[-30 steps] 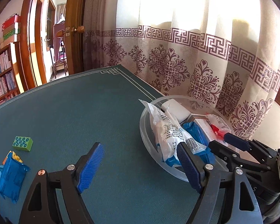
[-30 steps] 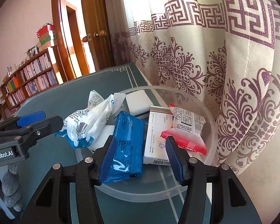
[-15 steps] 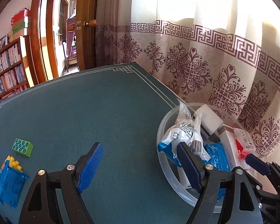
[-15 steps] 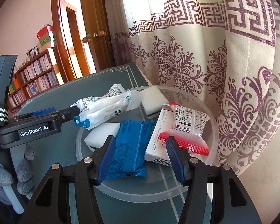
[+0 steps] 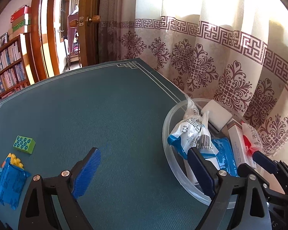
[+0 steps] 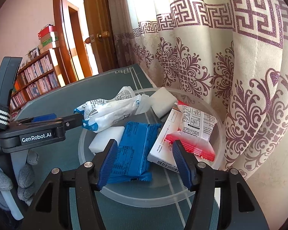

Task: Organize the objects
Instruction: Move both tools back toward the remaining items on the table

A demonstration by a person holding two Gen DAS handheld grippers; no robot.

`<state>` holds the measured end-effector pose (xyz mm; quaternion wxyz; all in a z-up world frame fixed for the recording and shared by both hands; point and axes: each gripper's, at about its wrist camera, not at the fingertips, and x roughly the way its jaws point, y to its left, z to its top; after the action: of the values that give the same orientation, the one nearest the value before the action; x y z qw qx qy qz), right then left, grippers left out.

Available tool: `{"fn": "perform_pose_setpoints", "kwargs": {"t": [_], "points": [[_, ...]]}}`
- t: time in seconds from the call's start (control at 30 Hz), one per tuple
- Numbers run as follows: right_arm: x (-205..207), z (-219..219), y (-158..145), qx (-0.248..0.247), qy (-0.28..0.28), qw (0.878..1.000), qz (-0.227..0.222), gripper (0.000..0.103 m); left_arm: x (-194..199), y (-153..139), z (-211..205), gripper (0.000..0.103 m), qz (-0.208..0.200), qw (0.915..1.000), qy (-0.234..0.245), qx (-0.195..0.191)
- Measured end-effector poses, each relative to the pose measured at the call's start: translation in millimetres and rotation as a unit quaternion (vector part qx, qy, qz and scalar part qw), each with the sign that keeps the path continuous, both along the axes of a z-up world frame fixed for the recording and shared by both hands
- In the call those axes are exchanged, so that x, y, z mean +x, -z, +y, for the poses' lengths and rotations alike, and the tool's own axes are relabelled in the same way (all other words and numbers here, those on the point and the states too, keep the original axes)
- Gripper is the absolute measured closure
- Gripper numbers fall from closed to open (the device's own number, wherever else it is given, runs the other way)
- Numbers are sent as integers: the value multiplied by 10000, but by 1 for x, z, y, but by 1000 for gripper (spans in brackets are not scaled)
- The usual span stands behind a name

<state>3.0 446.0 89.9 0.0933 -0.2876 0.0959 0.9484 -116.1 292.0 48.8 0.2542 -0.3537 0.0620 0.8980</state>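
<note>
Left gripper [image 5: 144, 170]: jaws opening, nothing between them — wider than a second ago. The white-and-blue pouch [image 6: 109, 113], previously draped along its right finger, now rests on the left rim of the clear bowl [image 6: 218, 118], touching that finger's tip. Right gripper [image 6: 142, 163]: jaws opening, hovering apart over the blue packet [image 6: 134, 147] in the bowl — no contact. Green block [image 5: 24, 144] remains on the table [image 5: 105, 115].

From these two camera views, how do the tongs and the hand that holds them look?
Both tongs, the left tongs and the right tongs, are black angular frames with silver screws and ribbed blue pads. The left one carries white "GenRobot.AI" lettering and a black strap with white stripes. The hand wears a grey knitted glove.
</note>
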Motion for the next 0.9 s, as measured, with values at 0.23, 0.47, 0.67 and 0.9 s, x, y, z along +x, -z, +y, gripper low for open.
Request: {"fn": "perform_pose_setpoints", "kwargs": {"t": [0.23, 0.47, 0.67, 0.9], "points": [[1, -4, -3, 65, -38, 10000, 39, 42, 18, -7, -13, 3, 349, 9993, -91, -132], [5, -15, -6, 127, -175, 9997, 110, 36, 24, -11, -36, 0, 459, 9984, -307, -115], [6, -31, -8, 199, -355, 9991, 114, 36, 24, -14, -60, 0, 483, 9972, -558, -90], [8, -55, -7, 259, -755, 9968, 59, 31, 26, -16, -91, 0, 496, 9953, -825, -83]]}}
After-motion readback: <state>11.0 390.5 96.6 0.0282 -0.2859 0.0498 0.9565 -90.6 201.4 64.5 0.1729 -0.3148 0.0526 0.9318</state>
